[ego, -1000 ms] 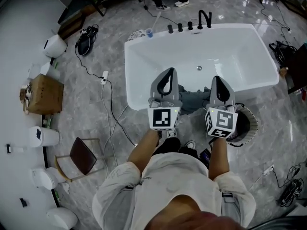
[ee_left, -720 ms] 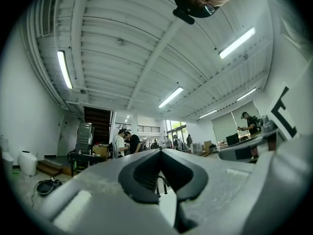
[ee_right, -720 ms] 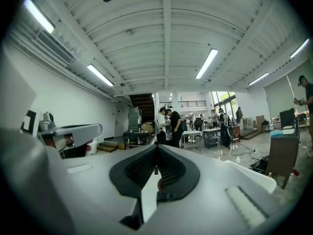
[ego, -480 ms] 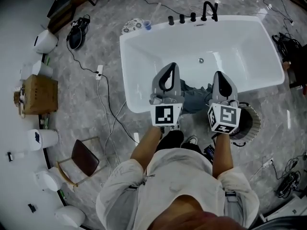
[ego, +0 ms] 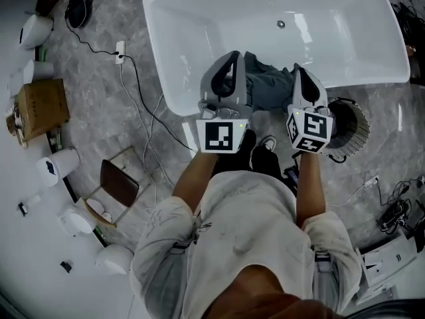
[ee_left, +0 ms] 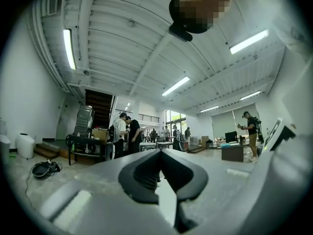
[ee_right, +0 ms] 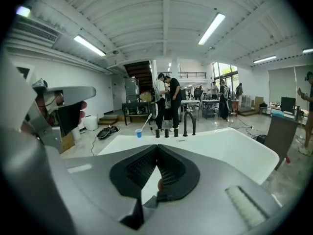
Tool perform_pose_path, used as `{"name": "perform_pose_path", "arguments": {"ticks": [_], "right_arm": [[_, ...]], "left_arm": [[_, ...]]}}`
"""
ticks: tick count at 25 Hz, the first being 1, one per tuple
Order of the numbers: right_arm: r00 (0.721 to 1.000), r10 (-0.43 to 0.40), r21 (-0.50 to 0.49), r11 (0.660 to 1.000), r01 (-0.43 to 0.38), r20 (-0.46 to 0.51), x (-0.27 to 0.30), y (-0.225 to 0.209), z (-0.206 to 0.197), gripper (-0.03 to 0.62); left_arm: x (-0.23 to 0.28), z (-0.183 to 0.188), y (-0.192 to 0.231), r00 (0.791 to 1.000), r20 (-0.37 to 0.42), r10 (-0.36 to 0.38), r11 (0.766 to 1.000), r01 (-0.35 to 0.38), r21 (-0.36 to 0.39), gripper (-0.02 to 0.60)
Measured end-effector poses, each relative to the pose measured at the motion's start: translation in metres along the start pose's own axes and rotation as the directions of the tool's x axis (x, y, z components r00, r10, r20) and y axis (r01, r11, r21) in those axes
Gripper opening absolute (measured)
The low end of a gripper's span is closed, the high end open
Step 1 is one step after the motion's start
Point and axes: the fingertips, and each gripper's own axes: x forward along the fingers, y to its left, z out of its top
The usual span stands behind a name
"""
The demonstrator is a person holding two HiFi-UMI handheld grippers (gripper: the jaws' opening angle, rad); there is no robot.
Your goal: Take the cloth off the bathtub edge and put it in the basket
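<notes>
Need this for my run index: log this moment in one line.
left gripper: shut, empty | right gripper: shut, empty | cloth: draped over bathtub edge, ungripped | basket: beside right gripper

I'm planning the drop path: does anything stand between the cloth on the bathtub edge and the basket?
Nothing visible does. The cloth drapes over the bathtub's near edge; the basket stands on the floor just right of it. Only the right gripper, shut, shows above that gap.
</notes>
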Motion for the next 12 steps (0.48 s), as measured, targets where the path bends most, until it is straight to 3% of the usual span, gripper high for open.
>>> {"name": "perform_pose_path", "arguments": {"ticks": [5,8,12], "right_arm": [[0.994,0.001,-0.005,1.000,-0.001,-0.114,0.035,0.007,-0.063,0.003],[0.975,0.033,0.047,0.999,-0.024,-0.219,0.046,0.018,-0.112,0.005],[0.932,0.102,0.119,0.991,-0.065,-0.347,0.060,0.033,-0.172,0.086]], "left_arm": [[0.004,-0.039,0.002,0.999,-0.015,-0.039,0.999,0.040,0.027,0.002],[0.002,-0.061,0.009,0.998,-0.048,-0.027,1.000,0.027,-0.013,0.002],[-0.003,-0.091,0.024,0.995,-0.099,-0.008,0.998,0.002,-0.063,0.002]]}}
